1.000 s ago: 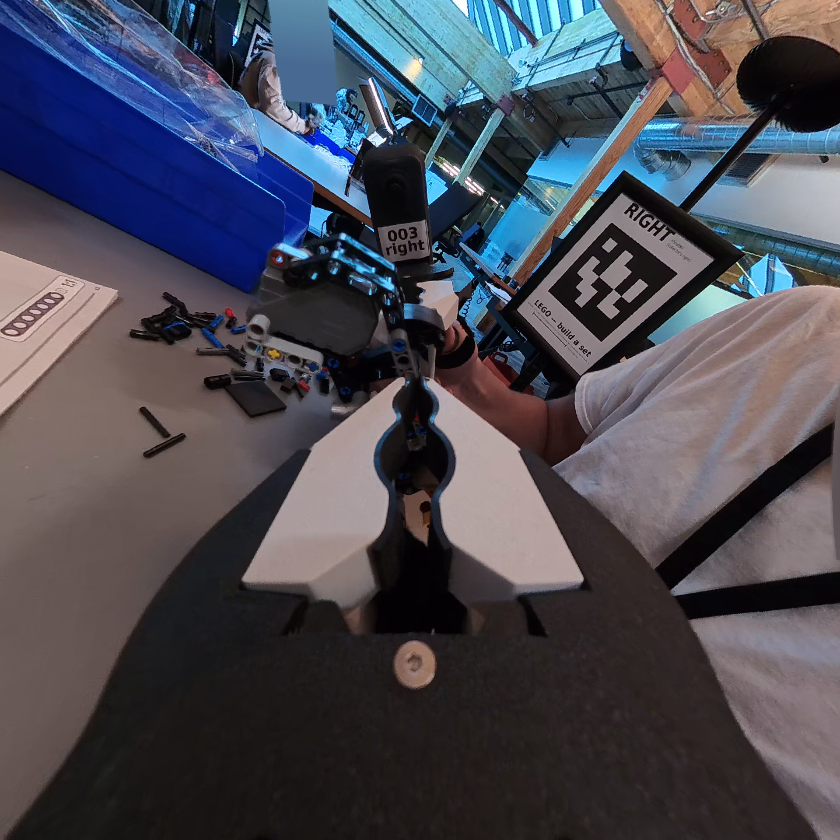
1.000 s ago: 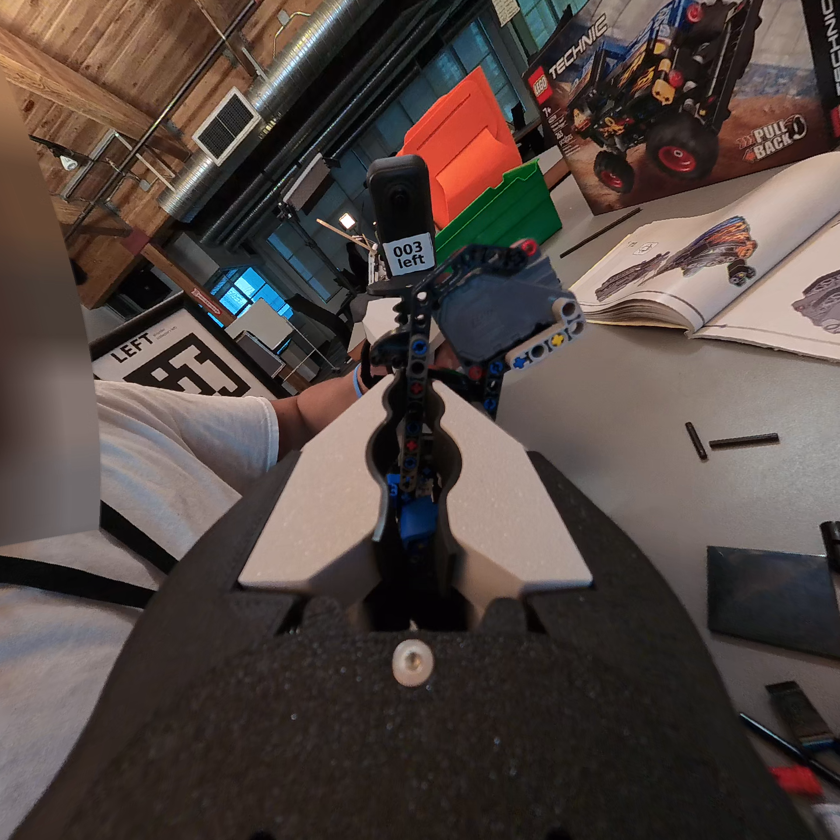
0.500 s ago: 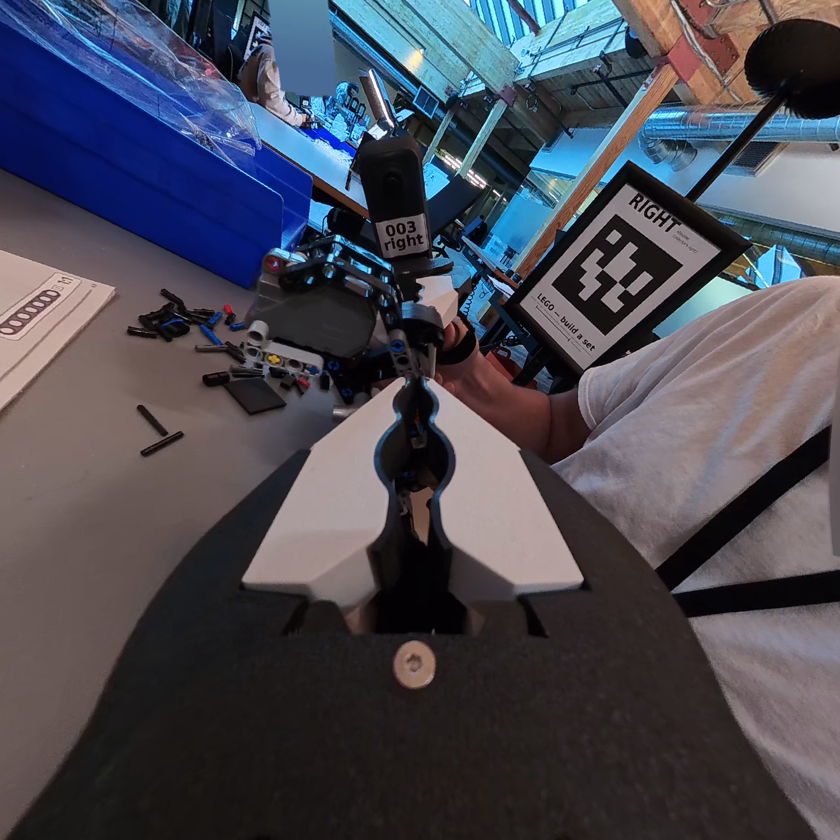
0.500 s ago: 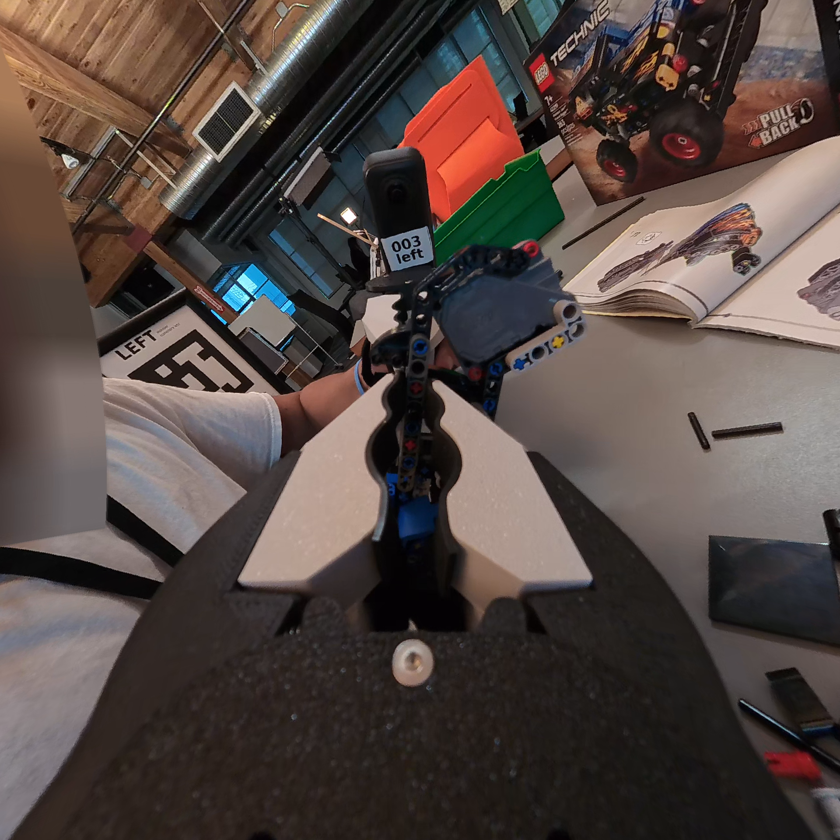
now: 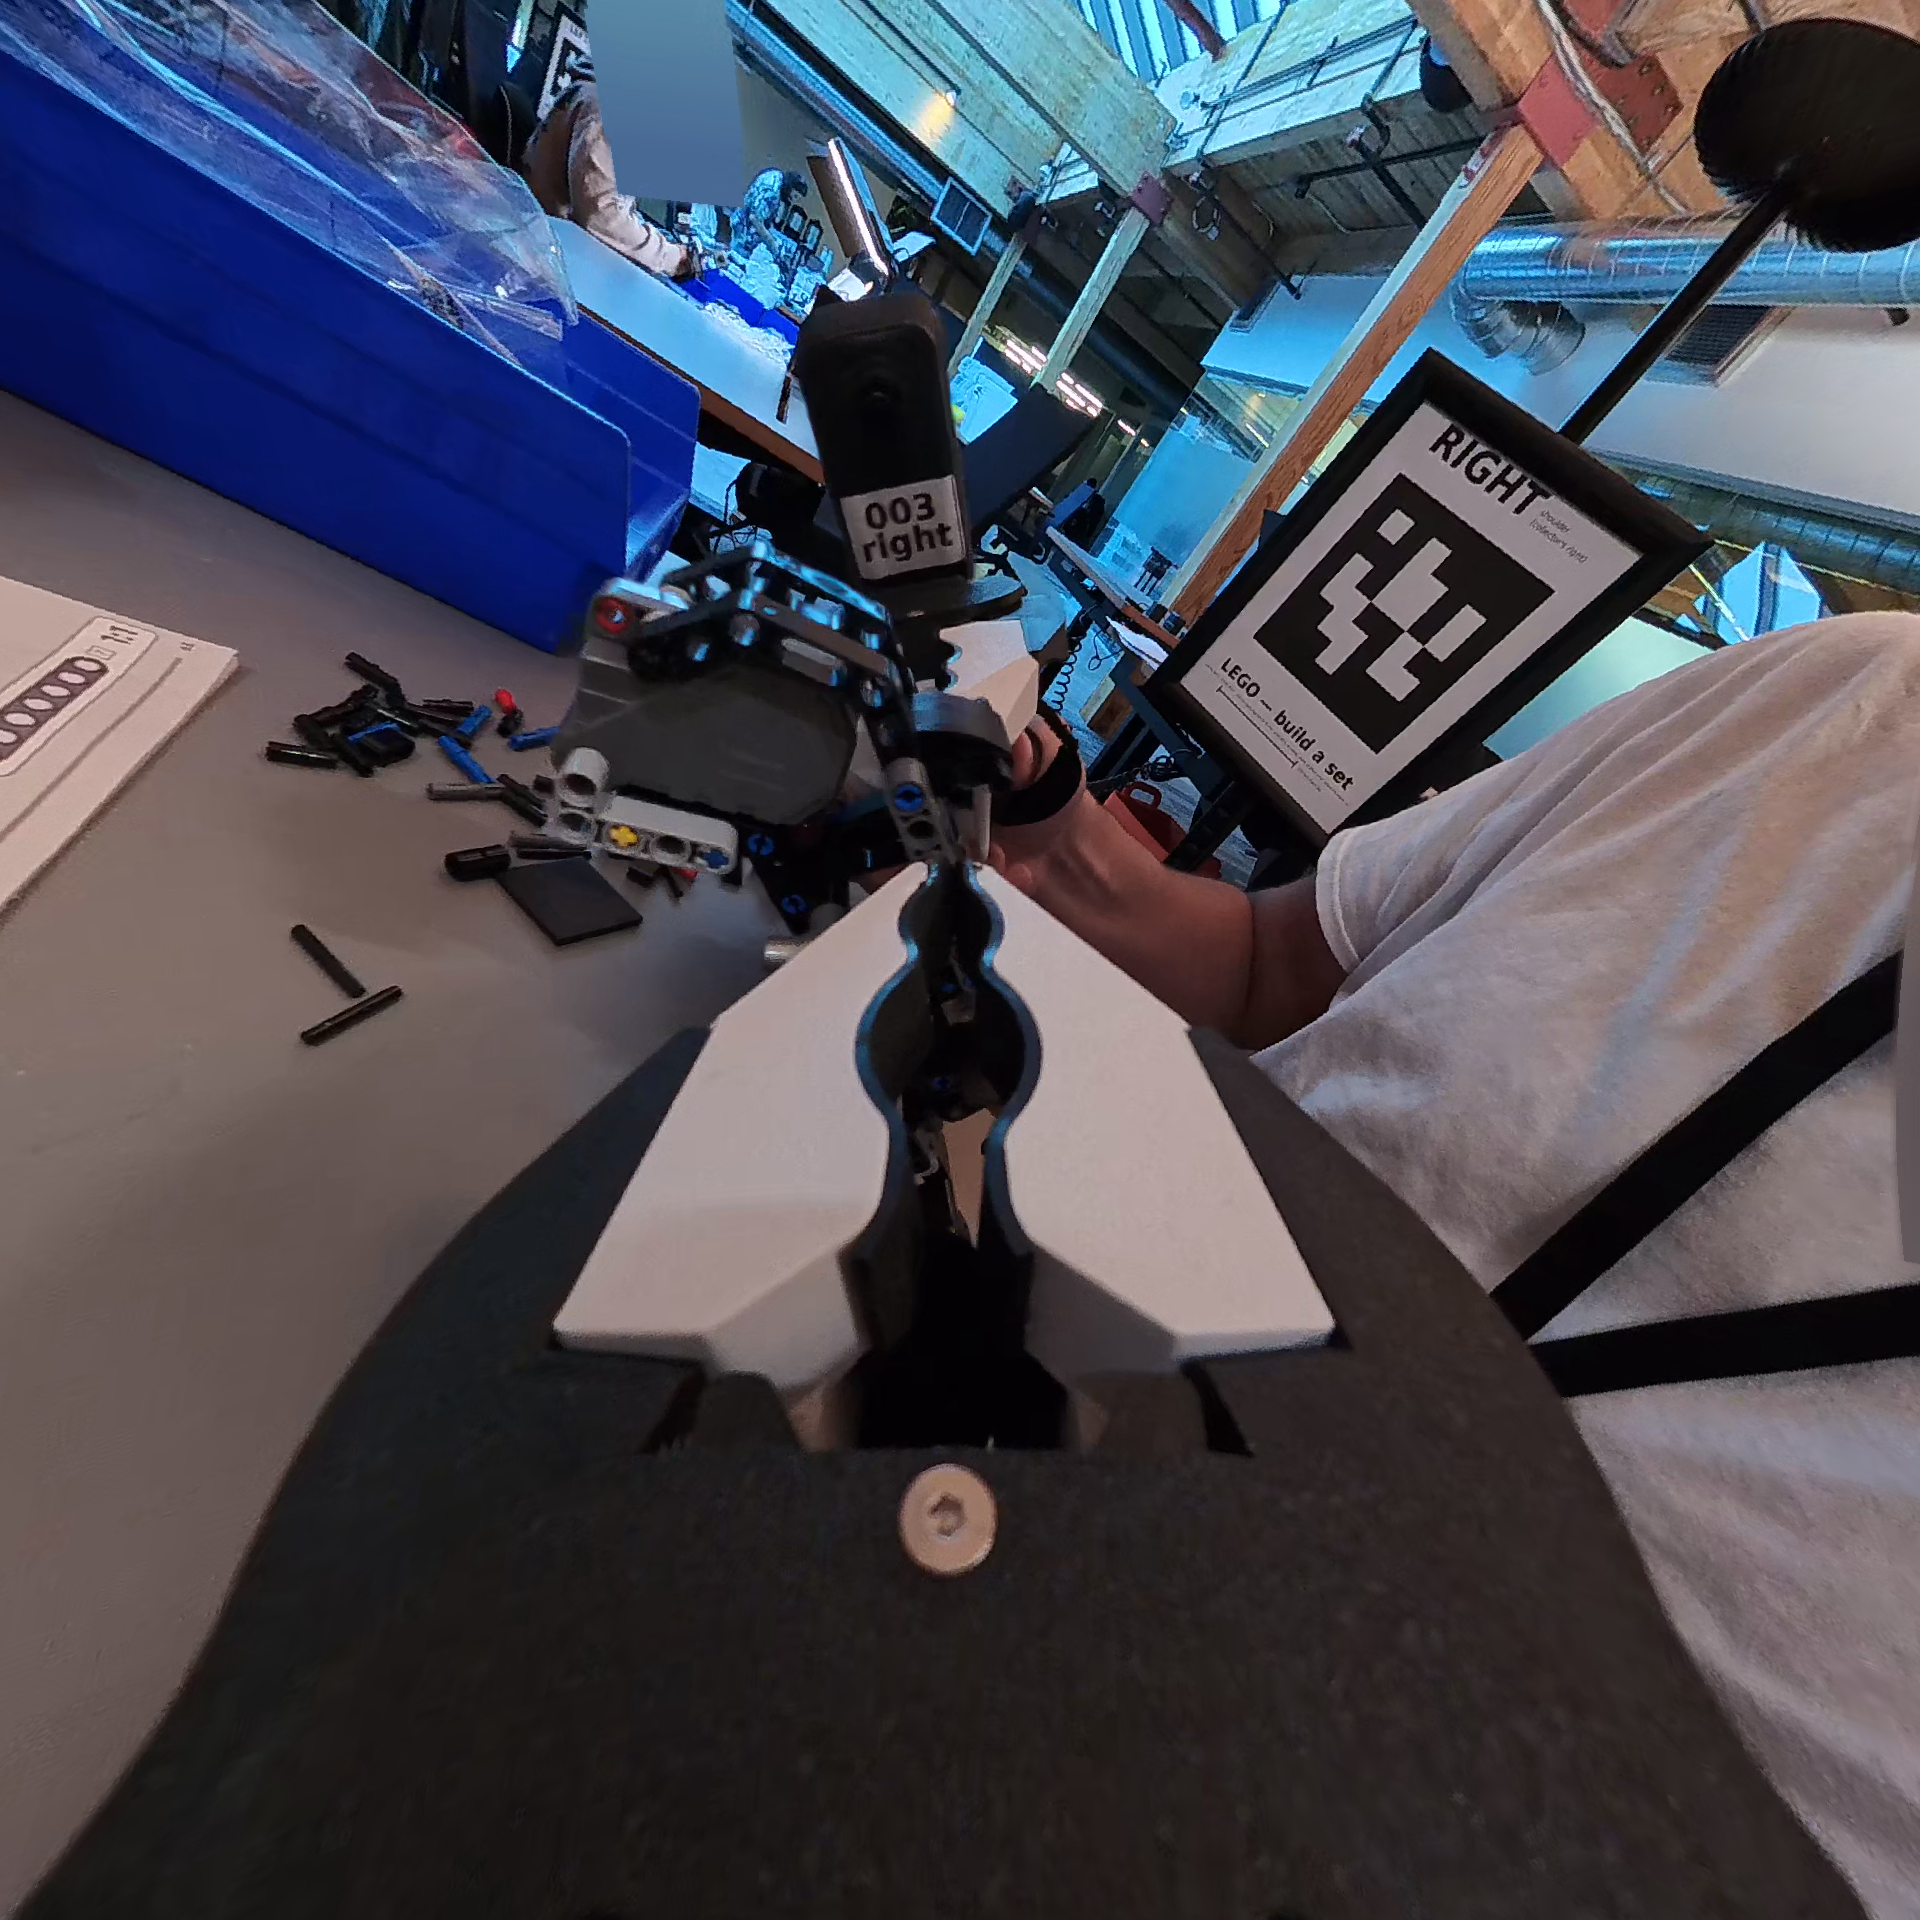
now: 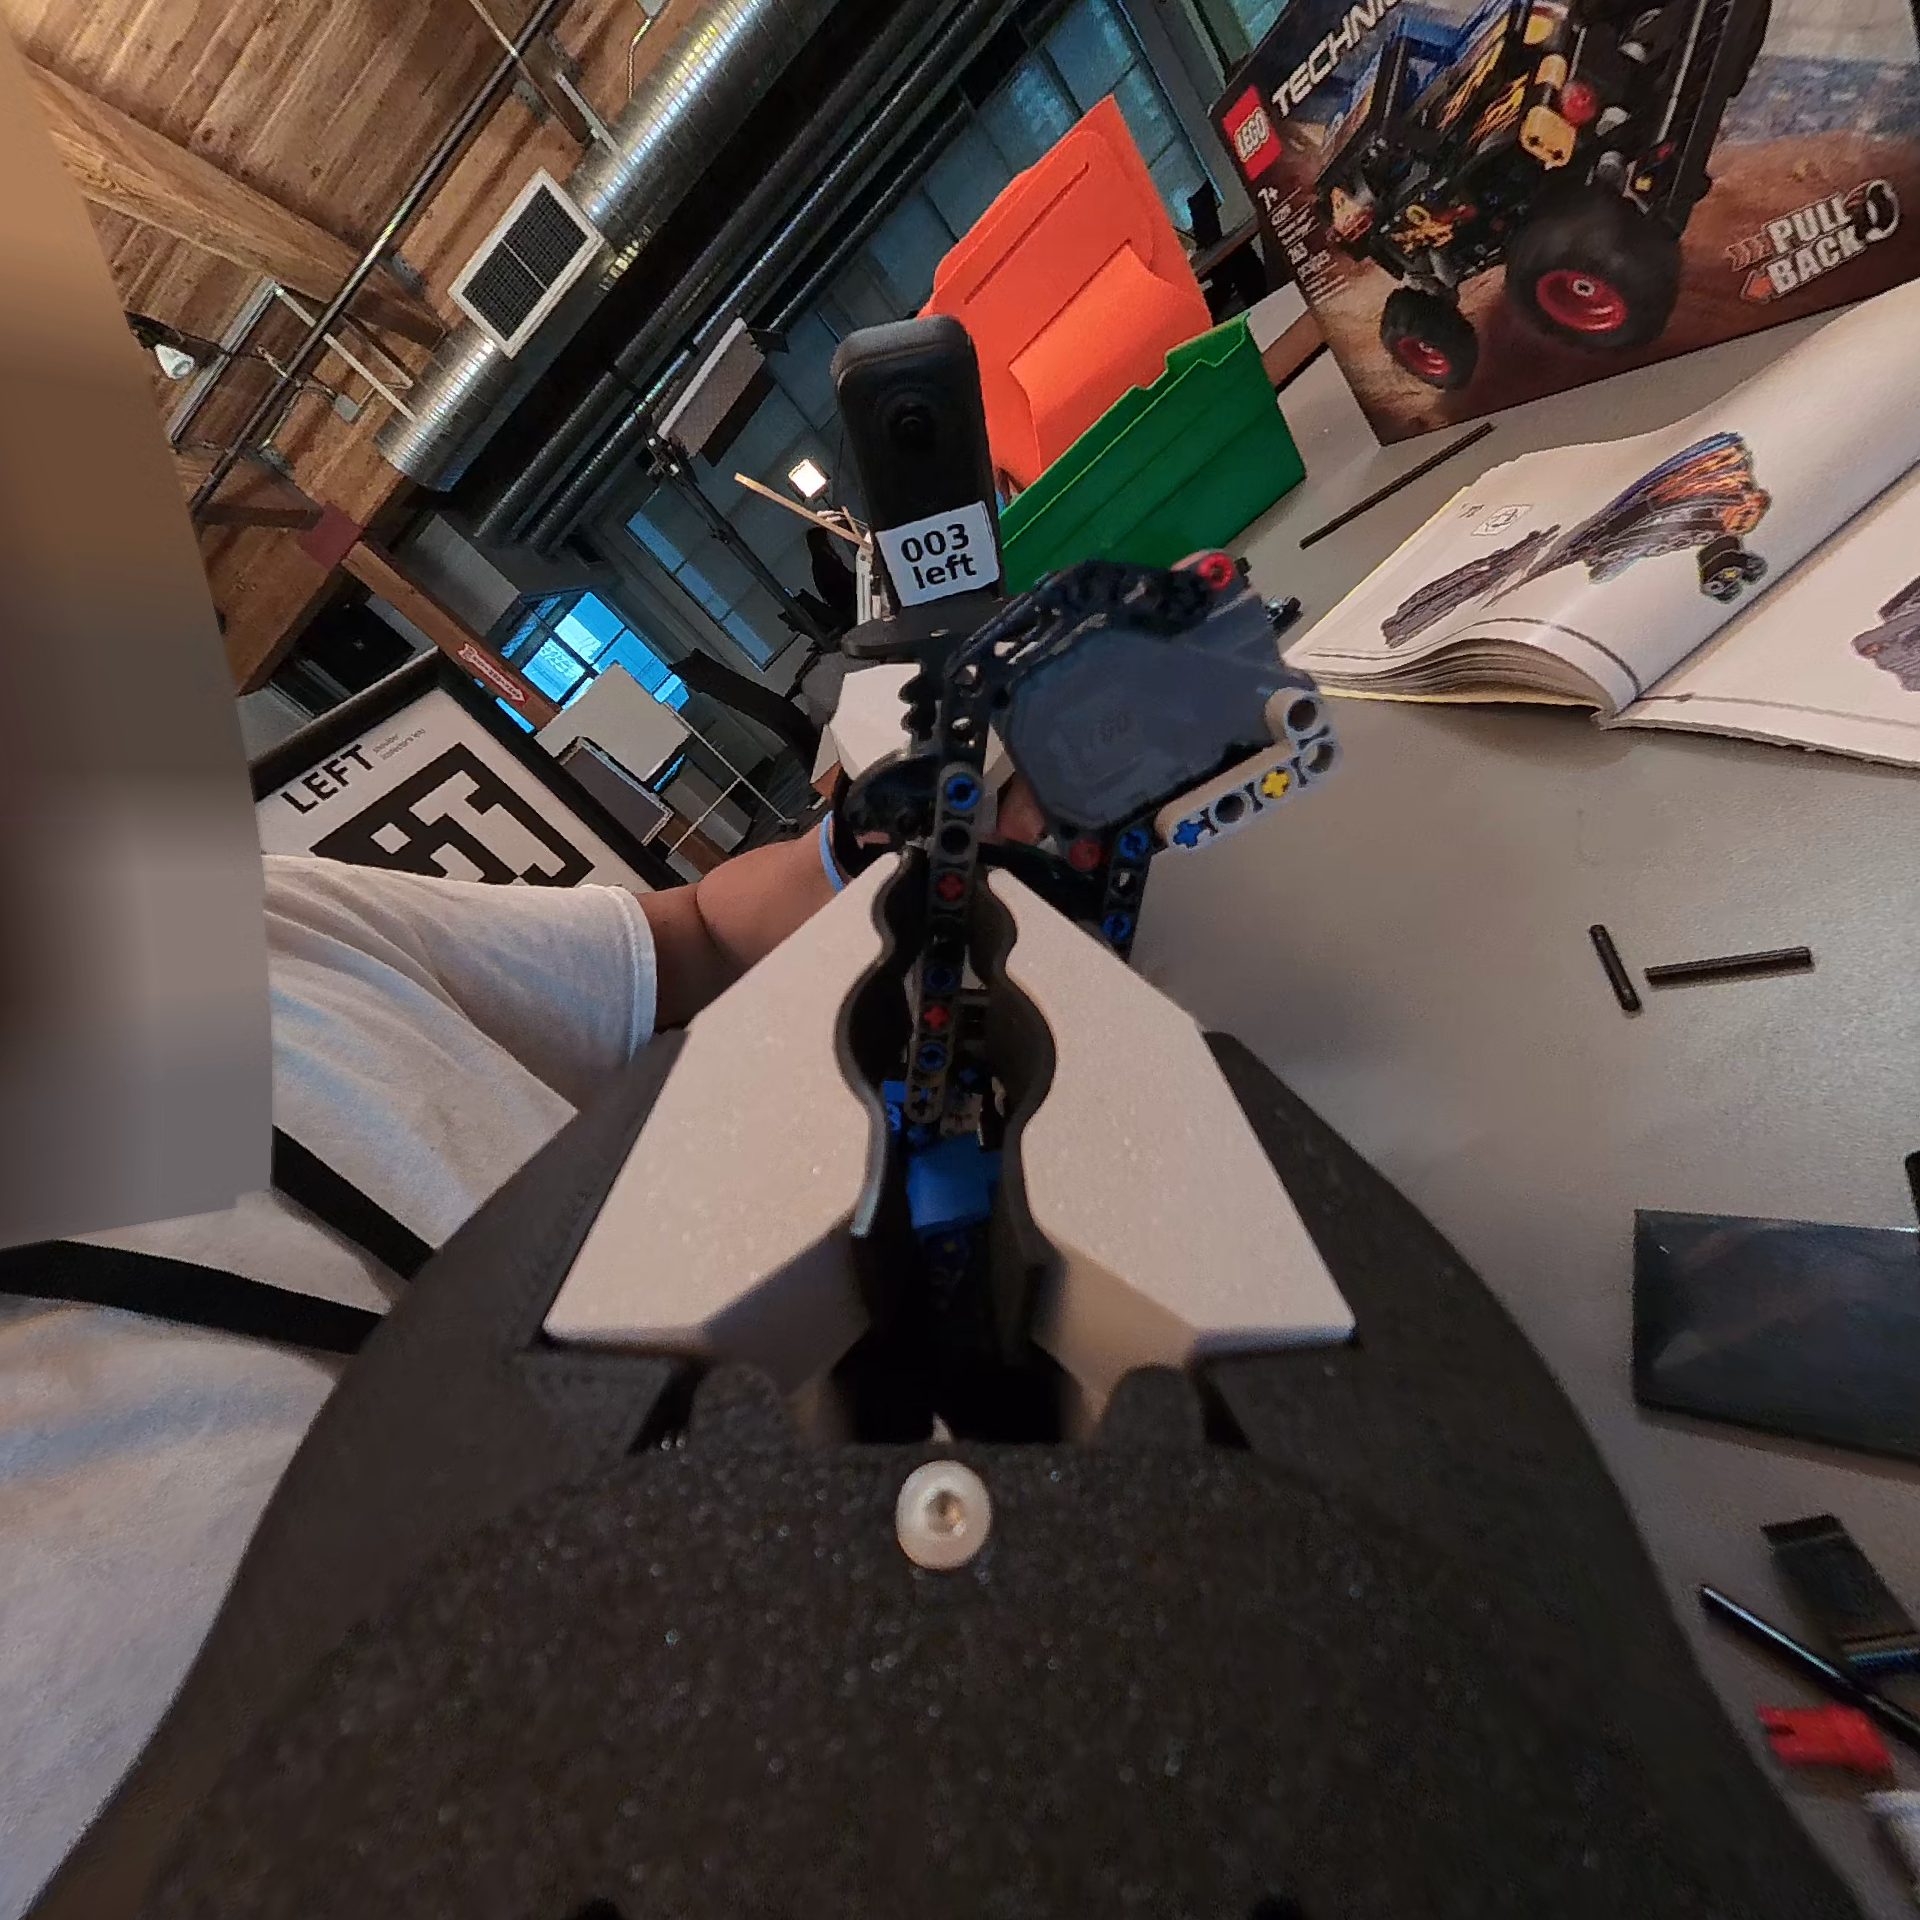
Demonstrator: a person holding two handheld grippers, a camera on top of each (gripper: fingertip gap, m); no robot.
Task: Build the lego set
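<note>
The partly built lego model [image 5: 727,738] is a grey motor block with black beams, a pale beam with yellow and blue pins, and a red pin on top. It is held above the grey table [image 5: 156,1143] between both grippers. My left gripper [image 5: 945,883] is shut on a black beam at one end of it. My right gripper [image 6: 940,868] is shut on a long black beam with red and blue pins at the other end of the model [image 6: 1132,717]. The two grippers face each other, with the right gripper's fingers [image 5: 997,675] showing just behind the model.
Loose black and blue parts [image 5: 384,727], two black axles [image 5: 332,982] and a black panel [image 5: 566,899] lie on the table. A blue bin [image 5: 312,364] stands behind. The open instruction booklet [image 6: 1662,623], set box [image 6: 1558,187] and green bin [image 6: 1153,468] are farther off. A person's arm [image 5: 1143,914] is close. The tips of both grippers are at nearly the same place.
Both grippers stay shut on the model. The model and both views have shifted only slightly; nothing was let go or picked up.
</note>
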